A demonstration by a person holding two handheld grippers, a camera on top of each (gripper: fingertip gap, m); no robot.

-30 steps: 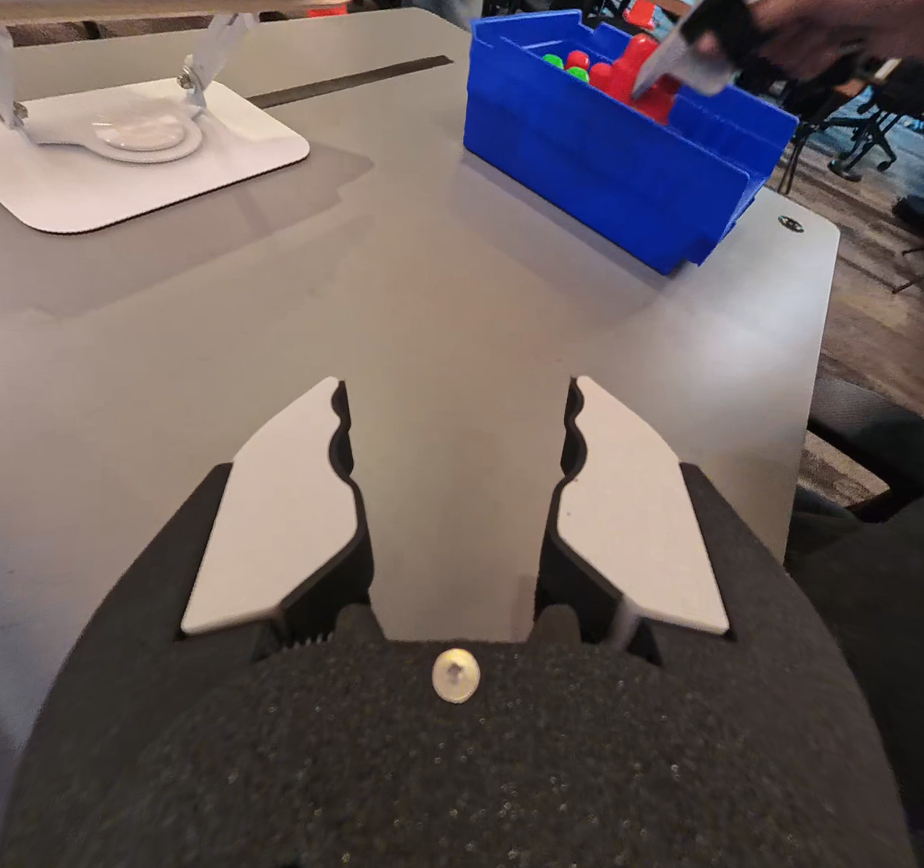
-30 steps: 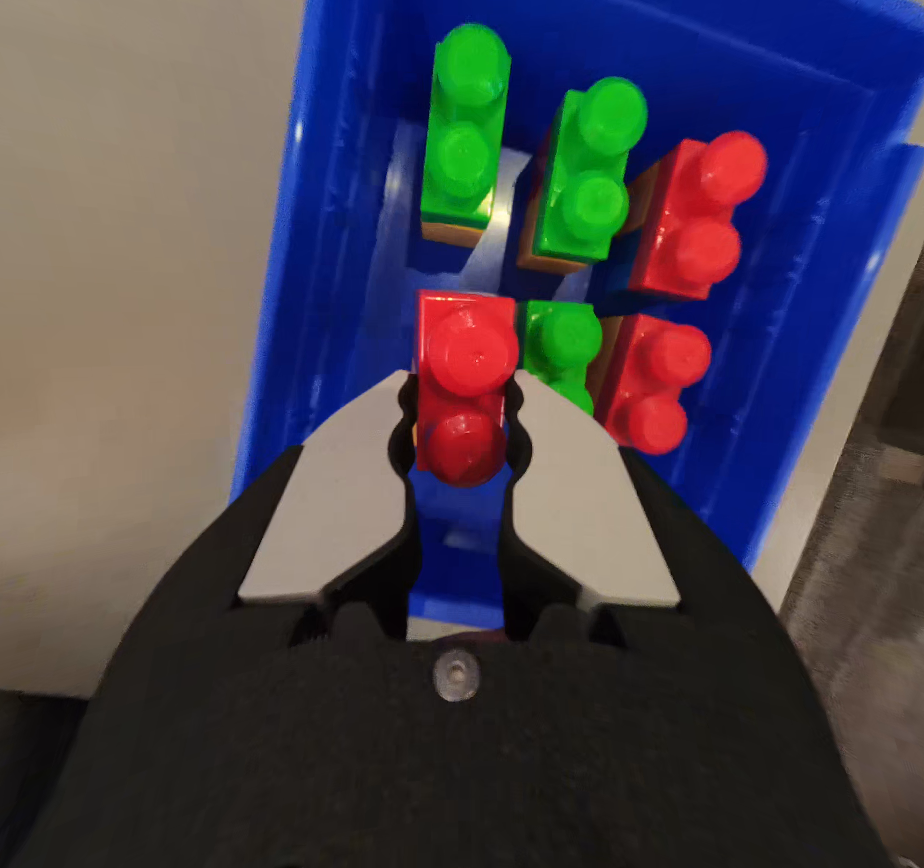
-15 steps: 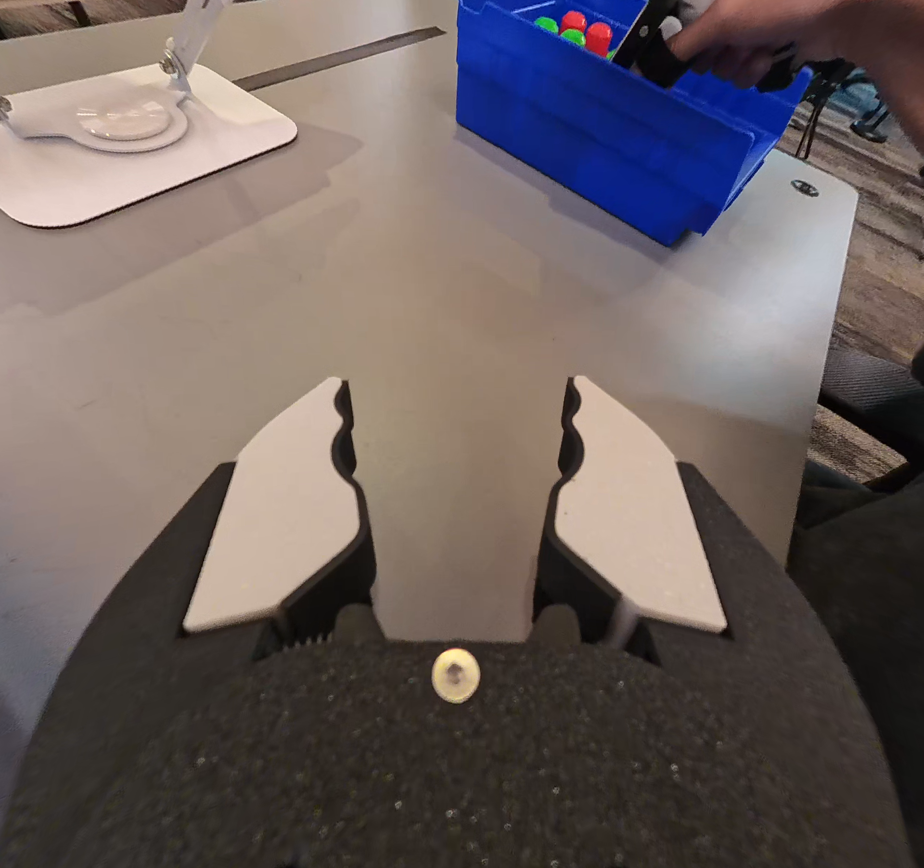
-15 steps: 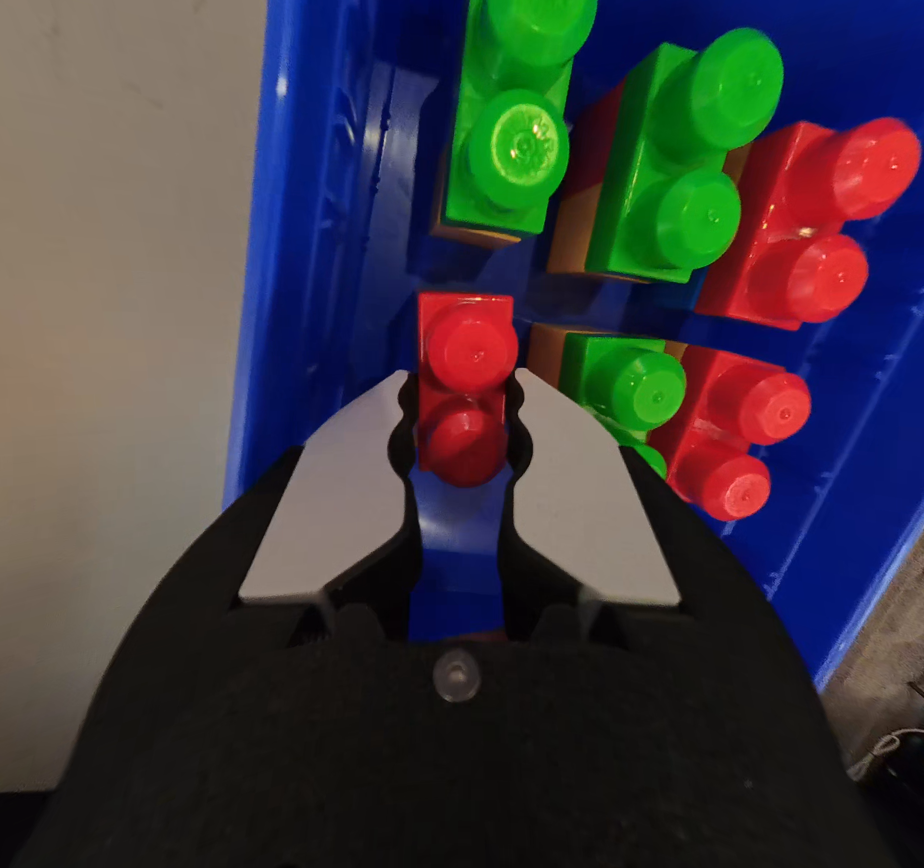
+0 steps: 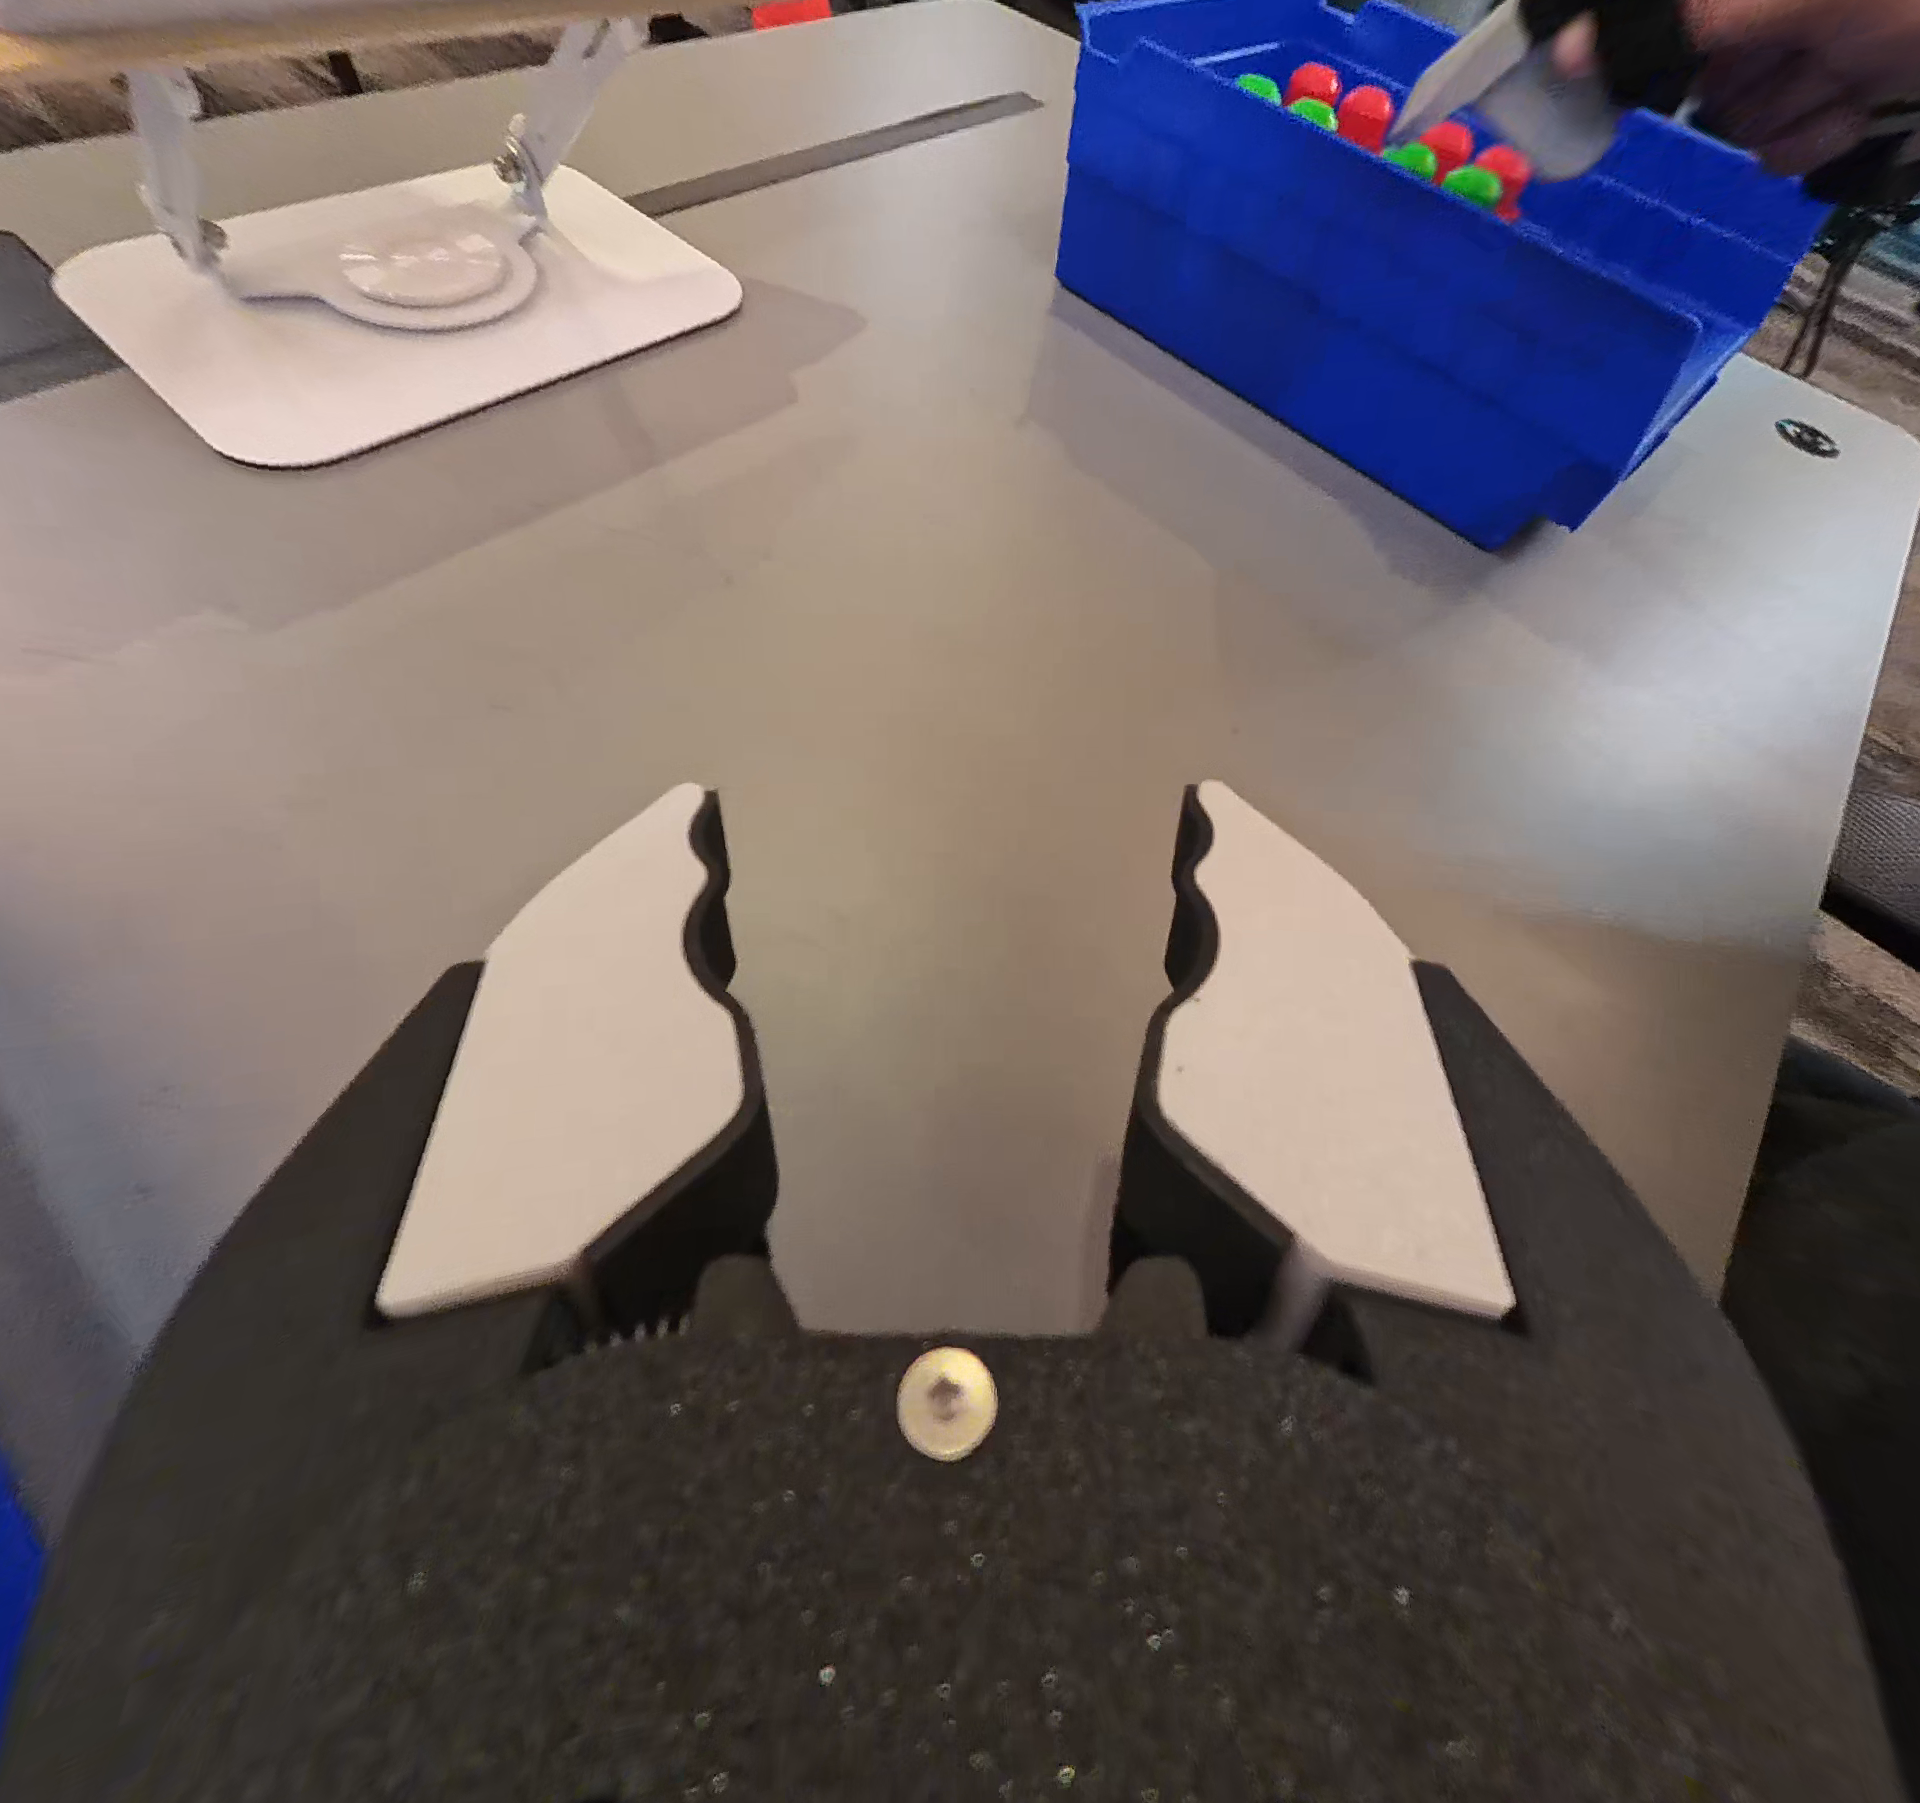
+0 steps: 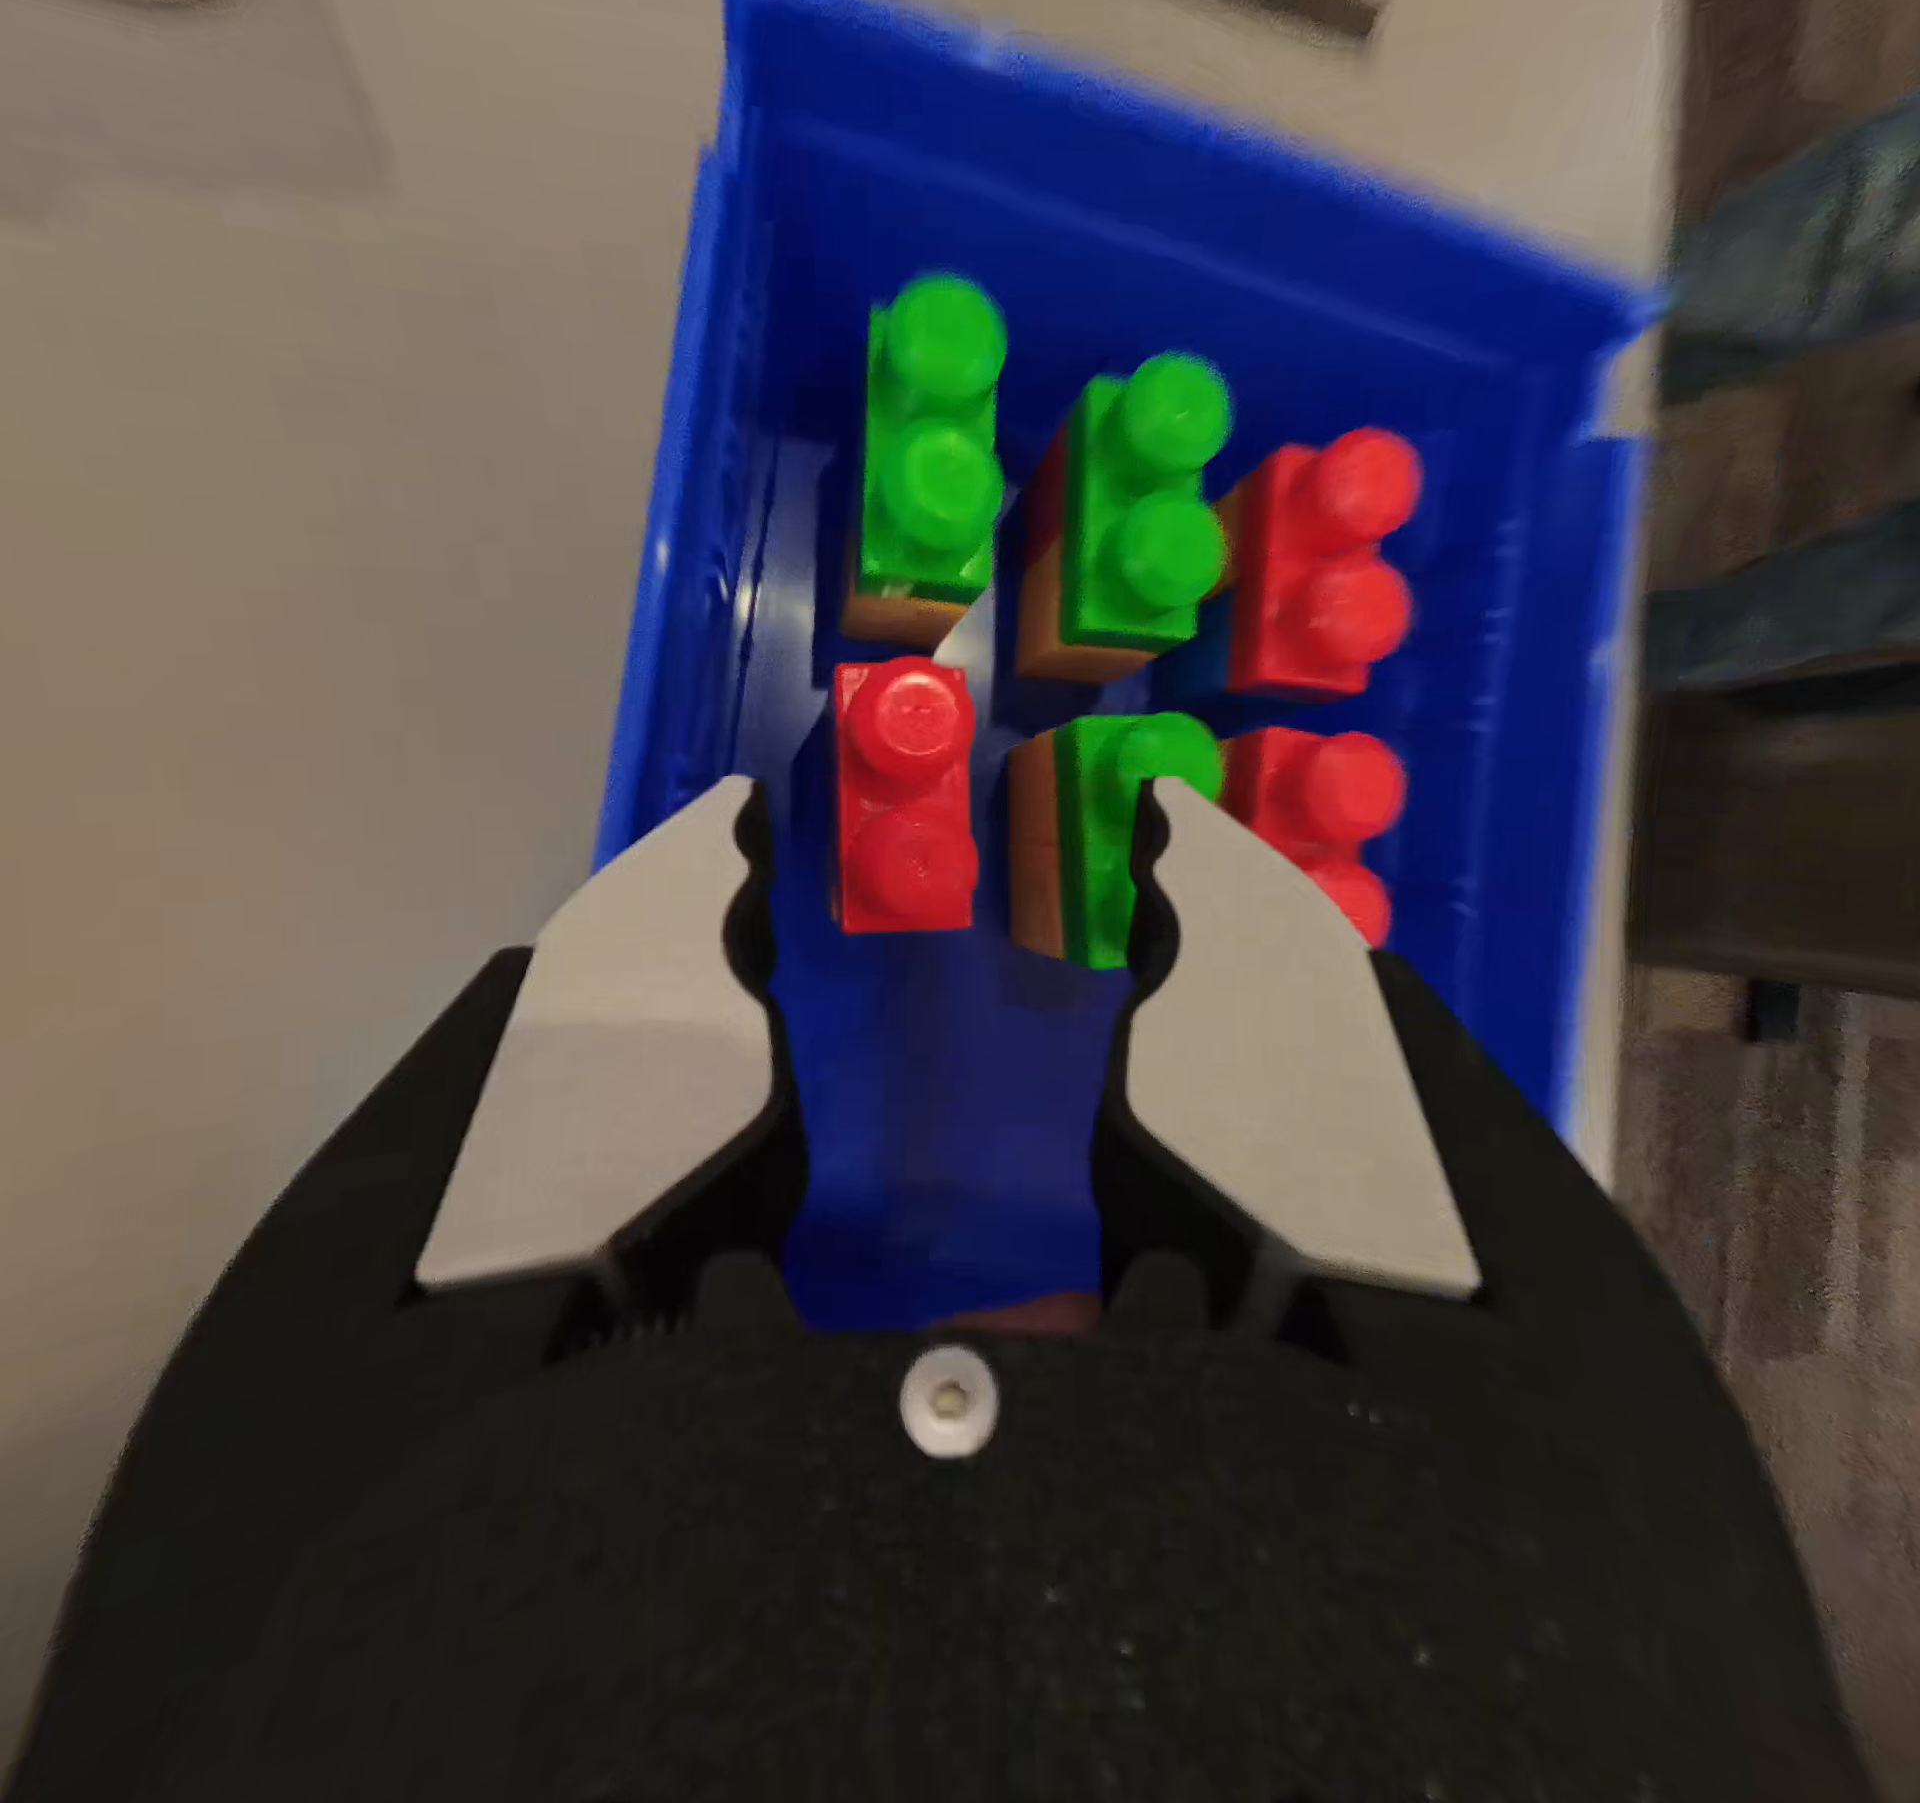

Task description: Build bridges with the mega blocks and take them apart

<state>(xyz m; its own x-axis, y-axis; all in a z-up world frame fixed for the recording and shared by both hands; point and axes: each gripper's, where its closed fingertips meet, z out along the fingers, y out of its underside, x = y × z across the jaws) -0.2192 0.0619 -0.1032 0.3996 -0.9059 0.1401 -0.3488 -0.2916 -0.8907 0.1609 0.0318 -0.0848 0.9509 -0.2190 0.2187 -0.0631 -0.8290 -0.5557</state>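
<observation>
My right gripper [image 6: 951,797] is open above the blue bin [image 6: 717,548]. A red two-stud block [image 6: 906,797] stands in the bin below and between the fingers, with a clear gap on each side. Several green and red blocks on orange or blue bases, such as a green block [image 6: 935,444], stand around it in the bin. My left gripper [image 5: 951,797] is open and empty above the bare grey table [image 5: 727,610]. In the left wrist view the bin [image 5: 1382,319] sits at the far right with the right gripper [image 5: 1496,96] over it.
A white stand with a flat base [image 5: 405,299] is on the table at the far left. A dark slot [image 5: 831,143] runs across the table's far side. The table's right edge [image 5: 1839,818] borders floor and a dark chair.
My right gripper opened and let go of the red block, which now stands in the bin, and it has pulled back upward. My left gripper stayed open over the table.
</observation>
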